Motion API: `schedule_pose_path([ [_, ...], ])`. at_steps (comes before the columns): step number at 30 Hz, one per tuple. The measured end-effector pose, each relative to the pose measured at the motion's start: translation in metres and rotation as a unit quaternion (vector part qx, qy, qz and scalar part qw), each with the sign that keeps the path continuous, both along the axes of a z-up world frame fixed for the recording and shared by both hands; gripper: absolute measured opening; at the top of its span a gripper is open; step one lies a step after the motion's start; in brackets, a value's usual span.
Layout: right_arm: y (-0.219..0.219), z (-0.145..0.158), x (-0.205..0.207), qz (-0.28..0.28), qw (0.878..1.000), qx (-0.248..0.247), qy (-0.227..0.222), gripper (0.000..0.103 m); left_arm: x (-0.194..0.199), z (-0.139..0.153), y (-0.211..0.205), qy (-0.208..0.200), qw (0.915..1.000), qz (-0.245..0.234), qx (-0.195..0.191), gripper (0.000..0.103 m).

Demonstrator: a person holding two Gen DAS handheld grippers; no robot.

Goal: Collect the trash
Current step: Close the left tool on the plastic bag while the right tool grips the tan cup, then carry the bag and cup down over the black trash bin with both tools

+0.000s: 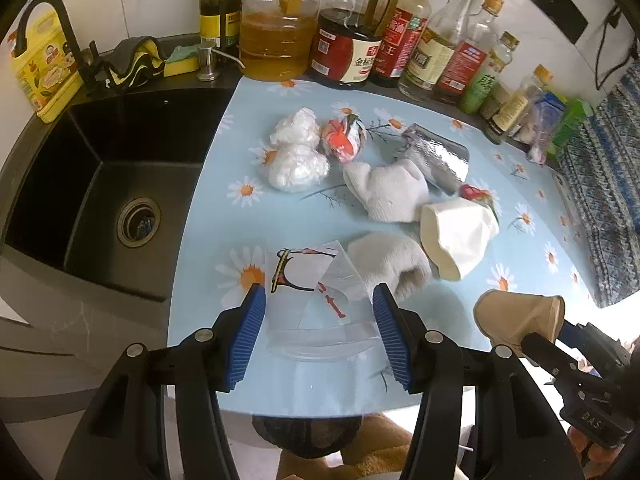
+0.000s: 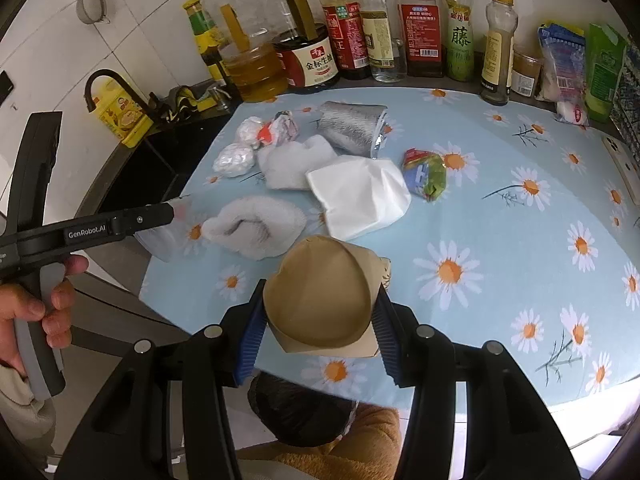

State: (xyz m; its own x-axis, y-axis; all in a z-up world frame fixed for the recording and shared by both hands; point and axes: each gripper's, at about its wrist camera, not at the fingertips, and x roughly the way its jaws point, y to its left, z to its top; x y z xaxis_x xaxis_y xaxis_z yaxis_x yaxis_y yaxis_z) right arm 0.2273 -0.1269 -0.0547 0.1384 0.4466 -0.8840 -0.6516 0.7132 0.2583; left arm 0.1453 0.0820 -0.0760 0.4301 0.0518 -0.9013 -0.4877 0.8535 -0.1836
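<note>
Both grippers hold trash clear of the worktop (image 2: 500, 216) for disposal — right gripper (image 2: 318, 322) fingers clamp a tan paper cup (image 2: 320, 300), left gripper (image 1: 320, 320) fingers grasp a clear plastic wrapper (image 1: 320, 312).

Glossy, smooth plastic cloth (image 2: 500, 240) over the counter, printed with daisies. Matt tan paper cup (image 2: 320, 304), creased and crushed, pressed between ribbed blue rubbery pads (image 2: 250, 340) on matt black plastic fingers. Thin, clear, shiny plastic wrapper (image 1: 316, 308) between the other ribbed pads (image 1: 250, 340). 2 fuzzy white knitted cloth gloves (image 1: 384, 192). Crinkled silver foil pouch (image 2: 352, 128), reflective. Soft matt white paper napkin (image 2: 360, 196). Matt black sink (image 1: 92, 184) with a metal drain ring.
</note>
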Motion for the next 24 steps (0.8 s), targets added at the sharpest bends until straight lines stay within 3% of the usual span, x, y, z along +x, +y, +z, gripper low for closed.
schedule_pose_path([
  [11,0.001,0.007,-0.048,0.018,0.999,0.019,0.019,0.05,-0.048,0.0,-0.02,-0.011,0.9996,-0.01,-0.026,0.054],
  [24,0.001,-0.013,-0.102,0.037,0.998,0.012,0.056,0.05,-0.098,-0.028,-0.039,0.007,0.9984,-0.016,-0.054,0.054],
])
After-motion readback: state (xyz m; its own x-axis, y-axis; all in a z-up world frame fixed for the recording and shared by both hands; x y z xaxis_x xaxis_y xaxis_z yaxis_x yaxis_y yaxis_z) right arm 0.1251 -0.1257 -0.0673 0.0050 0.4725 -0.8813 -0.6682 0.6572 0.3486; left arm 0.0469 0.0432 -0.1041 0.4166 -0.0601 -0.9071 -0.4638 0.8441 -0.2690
